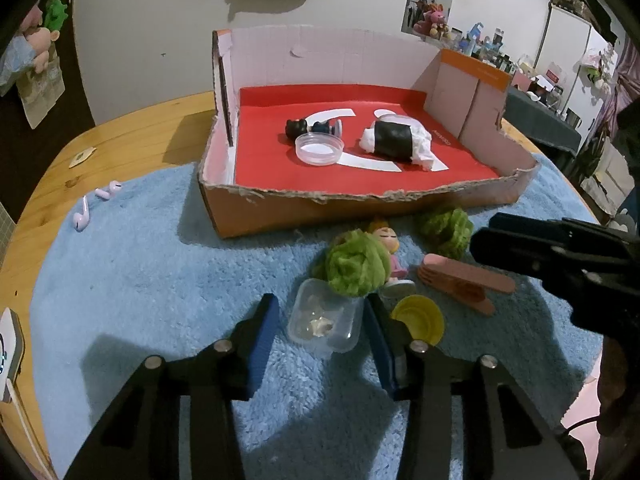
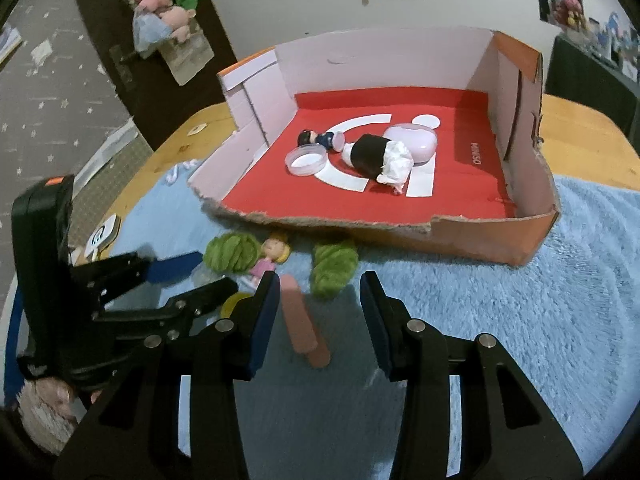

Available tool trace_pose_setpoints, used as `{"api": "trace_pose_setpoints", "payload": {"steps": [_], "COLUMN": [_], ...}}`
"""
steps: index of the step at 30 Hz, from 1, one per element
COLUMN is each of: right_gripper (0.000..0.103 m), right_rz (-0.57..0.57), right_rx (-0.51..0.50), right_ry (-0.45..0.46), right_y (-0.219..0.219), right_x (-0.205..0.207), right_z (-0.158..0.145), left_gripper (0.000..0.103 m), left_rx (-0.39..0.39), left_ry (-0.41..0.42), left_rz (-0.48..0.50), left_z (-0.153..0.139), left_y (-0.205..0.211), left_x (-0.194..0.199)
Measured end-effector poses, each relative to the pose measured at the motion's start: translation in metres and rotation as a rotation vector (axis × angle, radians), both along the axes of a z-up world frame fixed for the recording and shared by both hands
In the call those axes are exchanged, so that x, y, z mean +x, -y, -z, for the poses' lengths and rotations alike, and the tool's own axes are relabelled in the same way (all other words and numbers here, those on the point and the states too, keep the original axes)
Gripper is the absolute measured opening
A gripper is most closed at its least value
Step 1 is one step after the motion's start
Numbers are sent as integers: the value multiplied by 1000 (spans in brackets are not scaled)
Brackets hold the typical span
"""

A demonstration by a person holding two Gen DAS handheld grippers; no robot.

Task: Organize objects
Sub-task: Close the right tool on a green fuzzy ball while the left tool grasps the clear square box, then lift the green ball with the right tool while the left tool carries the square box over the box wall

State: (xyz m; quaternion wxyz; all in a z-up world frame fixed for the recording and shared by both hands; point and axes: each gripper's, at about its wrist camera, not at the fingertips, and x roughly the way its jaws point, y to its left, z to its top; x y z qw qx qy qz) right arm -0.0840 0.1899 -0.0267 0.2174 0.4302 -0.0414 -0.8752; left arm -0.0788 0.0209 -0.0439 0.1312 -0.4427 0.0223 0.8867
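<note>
Small clear tub (image 1: pixel 325 322) sits on the blue rug (image 1: pixel 160 280) btw the left gripper (image 1: pixel 322 322) fingers, spread wide, not gripping afaict. Green yarn ball (image 1: pixel 357 266) half hides the doll (image 1: pixel 390 248) behind it. Right gripper (image 2: pixel 320 312) wide too, empty, over the pink clip (image 2: pixel 302 322). Contents of tub hard to make out.

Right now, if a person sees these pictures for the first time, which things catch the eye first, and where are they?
The torn cardboard box with its bright red floor dominates the middle of the blue fluffy mat; a rice-ball toy and a clear round lid lie inside. In front of the box, two green yarn balls flank a small blonde doll, and the open left gripper straddles a clear plastic container.
</note>
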Motion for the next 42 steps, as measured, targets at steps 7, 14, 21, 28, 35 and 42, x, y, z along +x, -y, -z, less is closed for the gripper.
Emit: {"api": "trace_pose_setpoints", "payload": {"steps": [7,14,21,28,35,42], "right_gripper": [39,26,22,22,22,22], "right_rz": [12,24,28,17,12,4], "right_rx": [13,22,11,-9,-27,-52], "right_ry": [22,49,42,19,6,-6], "right_y": [7,9,3,0,-4,-6], "right_x": [-15,-24,-16,-3,5,10], "right_z": [11,23,19,7,-2,-10], "left_gripper": [37,37,36,36,36,36], "left_rx": [-6,-8,10,18,21,26], "left_ry": [-4,-9,-20,-51,-60,-69], "left_rz": [2,2,5,20,12,-5], "left_z": [0,0,-7,-19,-24,-31], "left_y": [0,0,-1,-8,-12,-14], "left_x": [-2,0,4,9,6,2]}}
